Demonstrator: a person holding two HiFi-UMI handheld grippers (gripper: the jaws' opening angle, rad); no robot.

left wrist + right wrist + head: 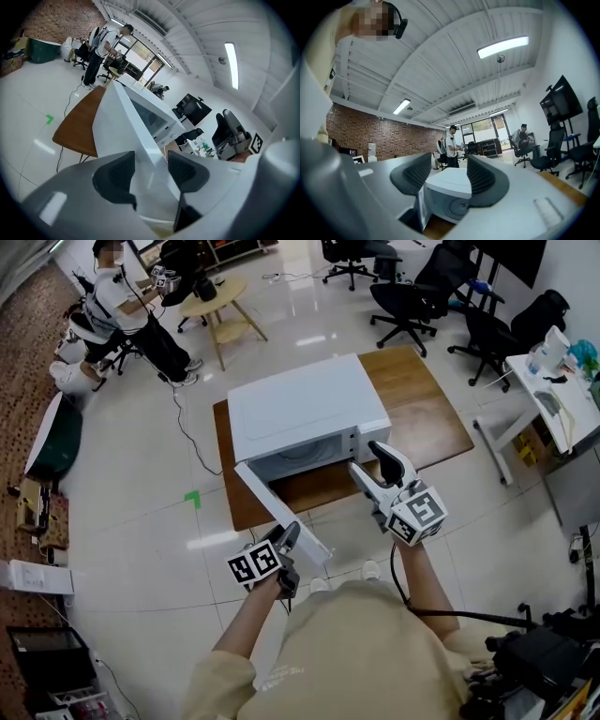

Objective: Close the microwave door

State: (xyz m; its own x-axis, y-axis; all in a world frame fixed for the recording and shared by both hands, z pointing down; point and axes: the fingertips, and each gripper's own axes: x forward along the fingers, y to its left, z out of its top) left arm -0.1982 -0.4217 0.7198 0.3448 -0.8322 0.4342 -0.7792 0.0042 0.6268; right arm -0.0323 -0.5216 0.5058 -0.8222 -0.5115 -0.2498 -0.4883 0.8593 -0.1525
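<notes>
The microwave door [279, 510] stands open, swung out to the near left of the microwave [305, 413]. The left gripper [292, 538] is clamped on the door's near edge. The right gripper [375, 470], jaws closed and empty, hovers to the right.

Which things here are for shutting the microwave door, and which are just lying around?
For the job: microwave, its open door, left tool gripping the door.
Just around: right tool, shut and empty; office chairs; round table; green floor mark.
</notes>
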